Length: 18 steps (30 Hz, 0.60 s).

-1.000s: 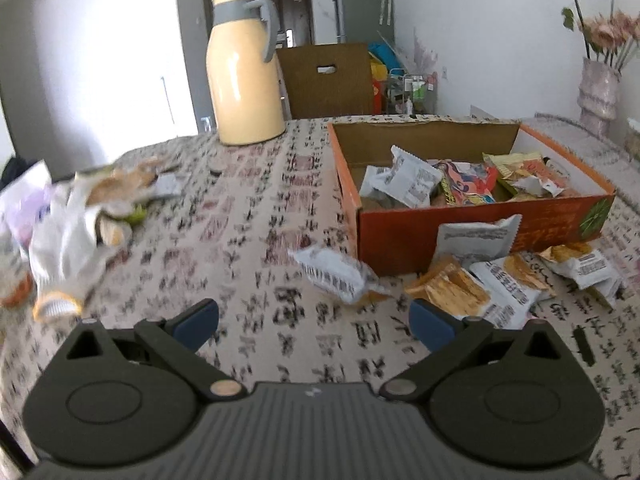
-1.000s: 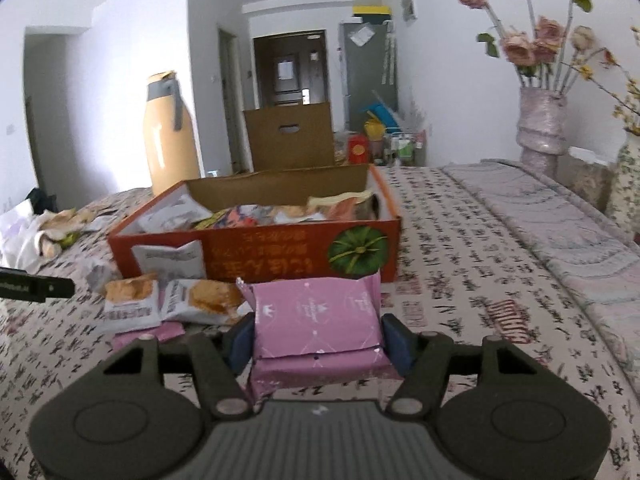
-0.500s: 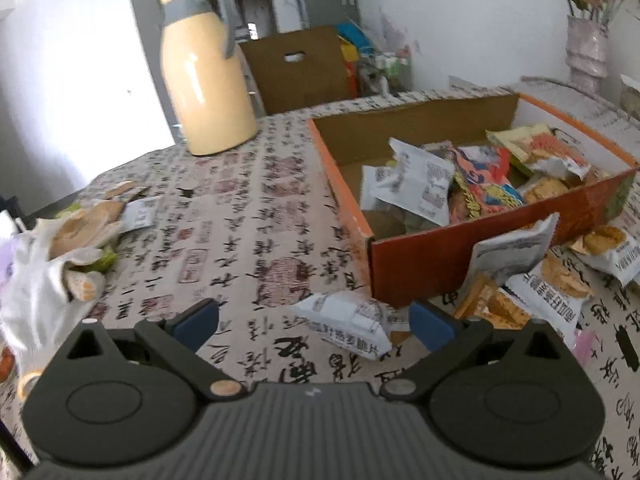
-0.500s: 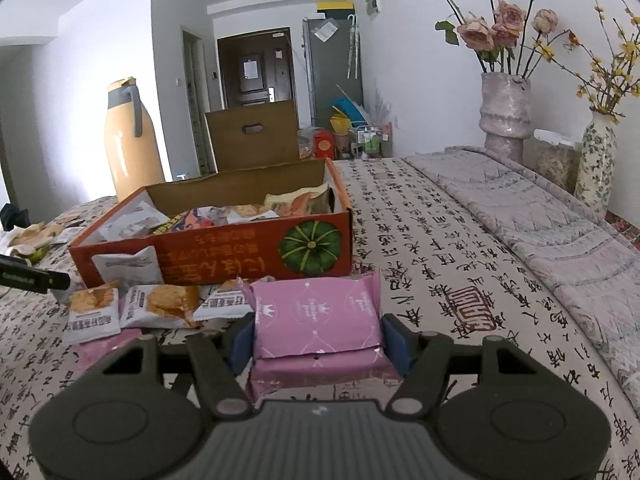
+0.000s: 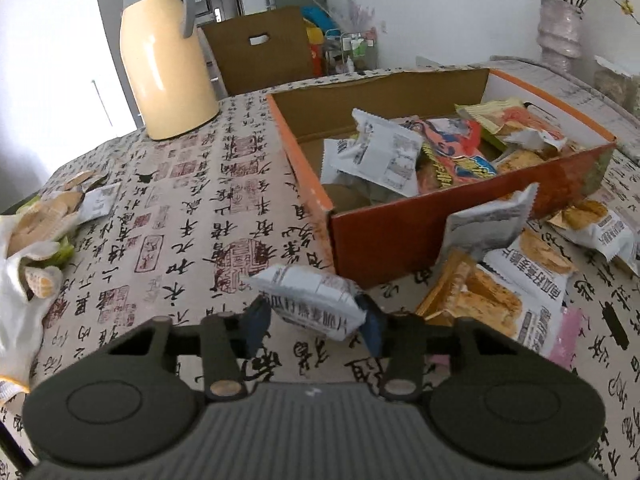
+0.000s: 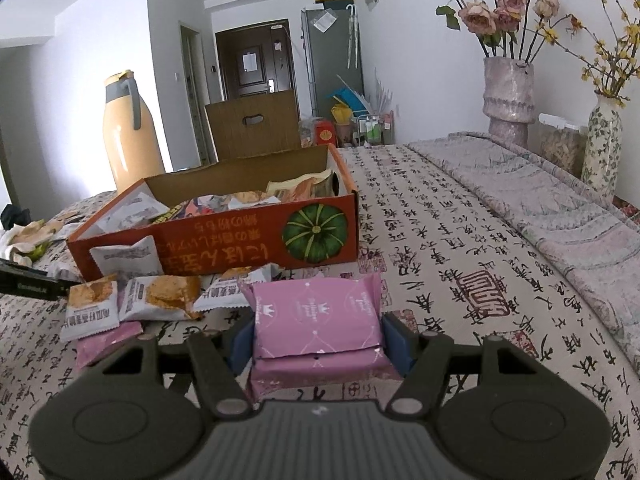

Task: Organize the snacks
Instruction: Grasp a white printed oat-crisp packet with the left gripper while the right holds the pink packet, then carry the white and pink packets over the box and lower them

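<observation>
While clamped: crinkly white packet [image 5: 312, 304] (pillow-shaped), glossy pink packet [image 6: 318, 322].

The box [image 6: 256, 248] is orange with yellow lettering and a green pumpkin print. Beside it lie white packets [image 5: 532, 268] printed with golden crackers, and 1 pink packet [image 6: 316, 320] patterned with white diamonds. Behind the box stands a cream-yellow jug [image 5: 166, 60], grey-handled.

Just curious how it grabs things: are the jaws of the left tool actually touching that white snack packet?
Touching. In the left wrist view, both blue pads of the left gripper press against the ends of the white snack packet, with no gap showing on either side.
</observation>
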{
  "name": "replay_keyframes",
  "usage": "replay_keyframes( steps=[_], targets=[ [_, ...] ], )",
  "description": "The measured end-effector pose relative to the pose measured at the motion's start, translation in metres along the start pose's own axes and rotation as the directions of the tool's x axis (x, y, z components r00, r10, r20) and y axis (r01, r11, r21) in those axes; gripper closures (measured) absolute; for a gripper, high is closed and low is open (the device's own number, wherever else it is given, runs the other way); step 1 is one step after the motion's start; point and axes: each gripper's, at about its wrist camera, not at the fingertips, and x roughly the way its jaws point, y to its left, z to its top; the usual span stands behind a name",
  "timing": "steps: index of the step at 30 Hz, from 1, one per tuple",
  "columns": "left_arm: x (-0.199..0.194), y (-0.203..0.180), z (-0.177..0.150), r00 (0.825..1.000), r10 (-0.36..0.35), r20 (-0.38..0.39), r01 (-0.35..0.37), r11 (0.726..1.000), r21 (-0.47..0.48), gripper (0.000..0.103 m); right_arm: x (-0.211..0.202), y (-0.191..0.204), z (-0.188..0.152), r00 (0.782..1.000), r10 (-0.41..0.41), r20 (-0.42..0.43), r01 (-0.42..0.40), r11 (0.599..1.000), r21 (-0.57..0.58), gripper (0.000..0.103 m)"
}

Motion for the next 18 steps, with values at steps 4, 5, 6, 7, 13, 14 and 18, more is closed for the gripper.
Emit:
replay_keyframes(
  steps=[4,5,6,7,13,14,18],
  targets=[
    [-0.004,-0.001,-0.001,1.0,-0.004,0.014,0.004,1.0,-0.002,0.065,0.001,0.0,-0.001,1.0,0.003,-0.004,-0.003,1.0,0.003,0.037],
    [-0.004,0.0,-0.001,1.0,-0.003,0.017,0.004,1.0,-0.003,0.066,0.001,0.0,-0.002,1.0,0.005,-0.004,-0.005,1.0,0.003,0.037],
    [-0.005,0.0,-0.002,1.0,-0.002,0.018,0.002,1.0,-0.005,0.067,0.001,0.0,-0.002,1.0,0.006,-0.005,-0.006,1.0,0.004,0.037],
    [-0.005,0.001,-0.002,1.0,0.0,0.018,0.0,1.0,-0.008,0.067,0.0,0.0,-0.002,1.0,0.007,-0.005,-0.007,1.0,0.004,0.037],
    [-0.017,0.003,-0.007,0.999,0.012,0.039,-0.01,0.999,-0.031,0.068,-0.001,0.001,-0.003,1.0,0.012,-0.003,-0.012,1.0,0.006,0.037],
    [-0.021,0.003,-0.009,0.999,0.01,0.045,-0.008,0.999,-0.037,0.068,-0.002,0.001,-0.003,1.0,0.012,-0.002,-0.012,1.0,0.006,0.037],
    [-0.035,0.004,-0.012,0.997,0.01,0.077,-0.005,0.998,-0.061,0.068,-0.004,0.002,-0.003,1.0,0.015,0.002,-0.015,1.0,0.004,0.038]
  ],
)
